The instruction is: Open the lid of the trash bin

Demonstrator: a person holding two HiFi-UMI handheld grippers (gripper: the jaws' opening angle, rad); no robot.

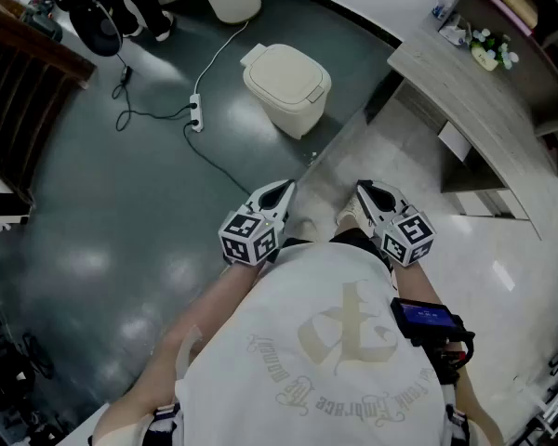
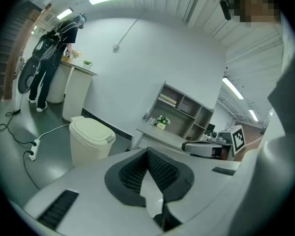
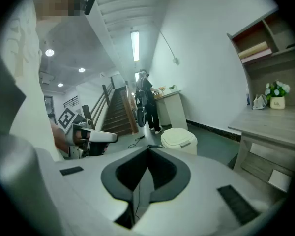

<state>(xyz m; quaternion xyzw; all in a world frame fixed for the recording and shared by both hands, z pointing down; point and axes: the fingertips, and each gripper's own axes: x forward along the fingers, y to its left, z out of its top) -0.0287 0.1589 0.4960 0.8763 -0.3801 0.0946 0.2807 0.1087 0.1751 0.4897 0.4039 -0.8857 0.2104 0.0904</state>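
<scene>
Fingers [image 2: 164, 173] of left gripper [image 1: 285, 189] and right gripper [image 1: 362, 189] together, empty; forearm screen [image 1: 426, 318] only in head view.

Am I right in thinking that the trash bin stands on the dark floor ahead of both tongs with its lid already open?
Not quite: the lid is closed and lies flat on the trash bin, as the head view shows. The rest holds: the bin stands on the dark floor ahead of the left tongs and the right tongs, and neither touches it.
</scene>
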